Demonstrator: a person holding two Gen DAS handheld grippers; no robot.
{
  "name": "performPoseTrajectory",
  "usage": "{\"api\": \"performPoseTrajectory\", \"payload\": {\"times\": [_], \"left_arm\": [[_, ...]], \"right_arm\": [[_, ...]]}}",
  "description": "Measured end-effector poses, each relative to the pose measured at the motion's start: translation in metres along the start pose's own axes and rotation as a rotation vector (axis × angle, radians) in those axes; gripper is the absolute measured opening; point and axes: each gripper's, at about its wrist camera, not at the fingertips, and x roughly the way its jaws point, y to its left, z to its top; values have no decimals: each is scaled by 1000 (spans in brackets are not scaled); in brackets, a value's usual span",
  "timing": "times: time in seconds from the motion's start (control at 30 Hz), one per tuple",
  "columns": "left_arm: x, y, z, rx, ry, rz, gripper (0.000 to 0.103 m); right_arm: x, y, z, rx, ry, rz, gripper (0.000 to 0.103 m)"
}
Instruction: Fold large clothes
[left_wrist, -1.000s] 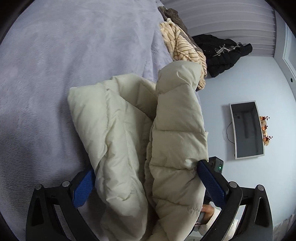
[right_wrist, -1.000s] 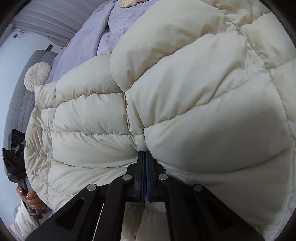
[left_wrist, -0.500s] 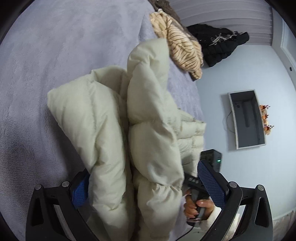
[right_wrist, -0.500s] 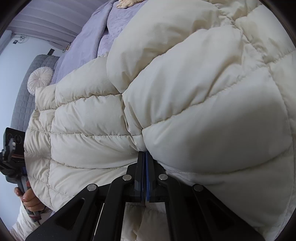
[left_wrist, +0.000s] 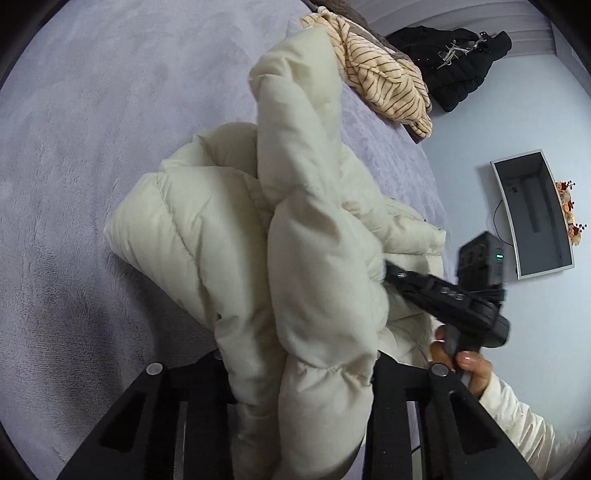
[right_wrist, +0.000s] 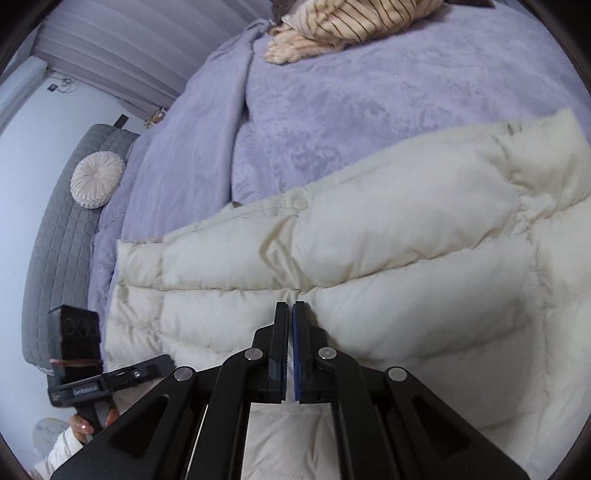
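Observation:
A cream puffer jacket (left_wrist: 295, 236) lies bunched on the lilac bed cover (left_wrist: 92, 129). My left gripper (left_wrist: 299, 365) has its jaws around a thick fold of the jacket; the fingertips are hidden by the fabric. In the right wrist view the jacket (right_wrist: 369, 277) lies spread flat on the bed. My right gripper (right_wrist: 290, 314) has its jaws nearly together, a thin gap between the pads, right over the jacket's quilted seam with no fabric seen between them. The right gripper also shows in the left wrist view (left_wrist: 388, 273), its tip against the jacket.
A striped beige garment (left_wrist: 384, 85) and a black jacket (left_wrist: 454, 66) lie at the far bed edge. A grey quilted headboard (right_wrist: 62, 236) with a round cushion (right_wrist: 98, 179) is at left. A wall screen (left_wrist: 532, 214) hangs beyond the bed.
The jacket section held by my right gripper has come down flat onto the bed and the right jaws no longer pinch it. My left gripper's jaws have closed in around the fold.

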Motion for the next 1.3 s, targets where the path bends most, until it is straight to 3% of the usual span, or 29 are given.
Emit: {"api": "performPoseTrajectory", "payload": {"times": [0.1,0.23,0.37,0.53,0.63,0.73,0.83,0.97,1.03,1.1,1.3], "left_arm": [[-7,-26,1,25,-17,-22,26],[-2,-82,0,102,-26,-42,26],[18,-133,-4,174,-7,-2,26],[30,-152,-2,174,-15,46,26],[24,-155,-5,177,-22,81,26],[28,-166,-5,177,-19,111,26],[29,-172,-4,180,-19,139,26],[35,-186,-4,191,-20,167,26],[40,-195,-5,199,-19,183,26],[45,-207,-8,211,-14,203,26],[74,-251,-22,275,28,209,27]], "right_arm": [[34,-16,-8,36,66,10,0],[47,-18,-13,-17,55,12,0],[48,-24,-16,-24,46,47,0],[44,-38,-15,26,59,126,0],[28,-39,-9,37,91,129,3],[-5,-37,-9,4,82,90,3],[-59,-47,-21,-16,10,33,3],[-122,-90,-50,25,-103,-191,4],[-138,-117,-63,67,-119,-231,4],[-142,-146,-70,134,-96,-183,3],[-122,-183,-89,253,-80,-1,3]]}}
